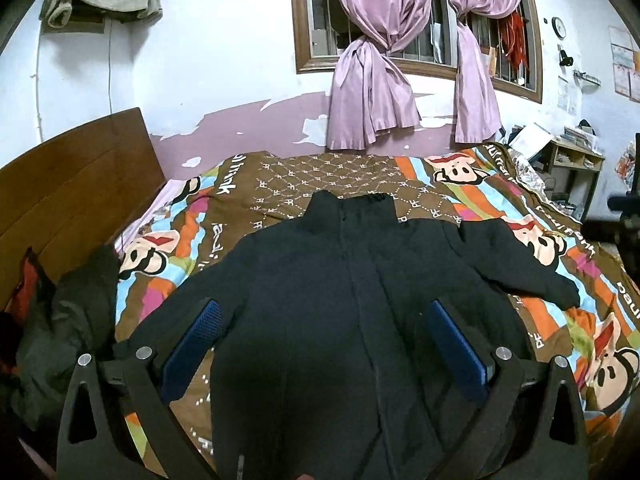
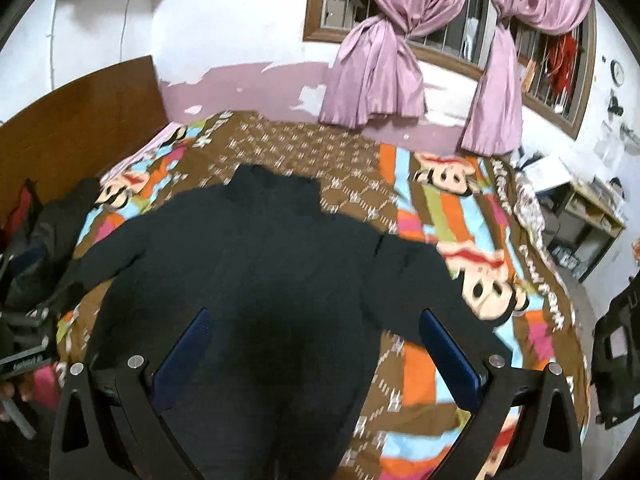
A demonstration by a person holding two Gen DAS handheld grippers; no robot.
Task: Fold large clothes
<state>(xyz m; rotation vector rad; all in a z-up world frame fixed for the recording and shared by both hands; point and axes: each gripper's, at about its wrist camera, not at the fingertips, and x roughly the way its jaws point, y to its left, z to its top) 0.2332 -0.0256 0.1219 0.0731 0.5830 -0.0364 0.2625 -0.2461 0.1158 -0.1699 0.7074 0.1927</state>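
Black finger frames with blue pads fill the bottom of both wrist views, and in each the two fingers stand wide apart with nothing between them. Seen from the left wrist, the left gripper (image 1: 324, 320) hangs over the lower body of a black jacket (image 1: 320, 288), pointing up along the front placket toward the collar; its left blue pad (image 1: 192, 344) sits over the edge where the jacket's near sleeve meets the bedspread, and its other pad lies over the jacket's front panel. The jacket is spread flat, front up, on a bed covered by a brown bedspread (image 1: 400, 172) printed with cartoon monkey faces and coloured stripes, the collar toward the far wall and one sleeve stretched out to the side. From the right wrist, the right gripper (image 2: 316, 334) is likewise spread open above the jacket (image 2: 248, 264), angled forward and down, one finger over the dark body and the other out past the sleeve over the bedspread (image 2: 352, 168); this view is somewhat blurred. A wooden headboard (image 1: 72, 184) stands at the left, with a heap of dark clothes (image 1: 60, 320) beside it. Pink curtains (image 1: 372, 80), knotted at mid-height, hang at a barred window on the far wall.
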